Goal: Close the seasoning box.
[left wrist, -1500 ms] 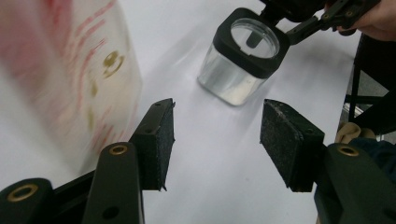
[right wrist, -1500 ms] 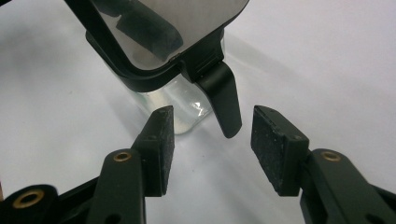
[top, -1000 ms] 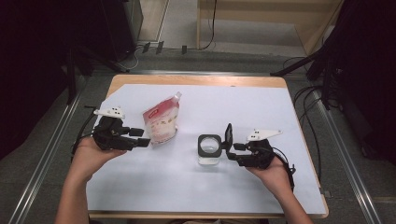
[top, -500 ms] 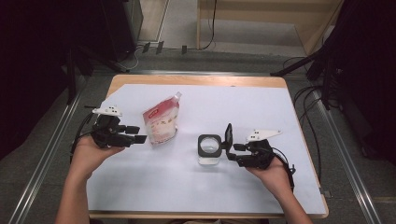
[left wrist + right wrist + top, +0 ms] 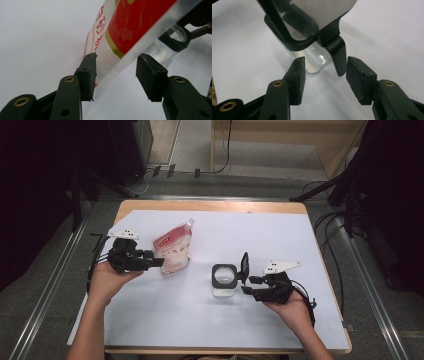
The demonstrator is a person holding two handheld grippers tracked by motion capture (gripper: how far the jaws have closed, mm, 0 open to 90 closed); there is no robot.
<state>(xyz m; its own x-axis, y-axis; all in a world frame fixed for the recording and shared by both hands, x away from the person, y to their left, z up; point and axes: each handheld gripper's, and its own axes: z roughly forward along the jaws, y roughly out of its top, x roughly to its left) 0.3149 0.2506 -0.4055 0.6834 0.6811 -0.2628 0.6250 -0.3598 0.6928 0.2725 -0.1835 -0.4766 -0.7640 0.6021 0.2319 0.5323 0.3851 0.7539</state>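
Observation:
A red and white spouted pouch (image 5: 175, 249) stands tilted on the white table cover. My left gripper (image 5: 156, 262) is at its lower left edge. In the left gripper view the pouch's clear sealed edge (image 5: 130, 47) runs between the jaws of that gripper (image 5: 116, 75), which have just been closing. One pad (image 5: 88, 72) is against the pouch and the other stands apart from it. A clear square container (image 5: 224, 281) with a black rim has its hinged lid (image 5: 245, 262) flipped up. My right gripper (image 5: 324, 77) is open around the lid's hanging black tab (image 5: 338, 58), not pressing on it.
The white cover (image 5: 280, 240) spreads over most of the wooden table (image 5: 210, 206). A metal rail (image 5: 50, 285) runs along the left side and another (image 5: 372, 290) along the right. Cables lie on the floor behind the table.
My left gripper has shifted a little at the pouch's left edge and its jaws have narrowed around that edge. The right hand and the container have not moved.

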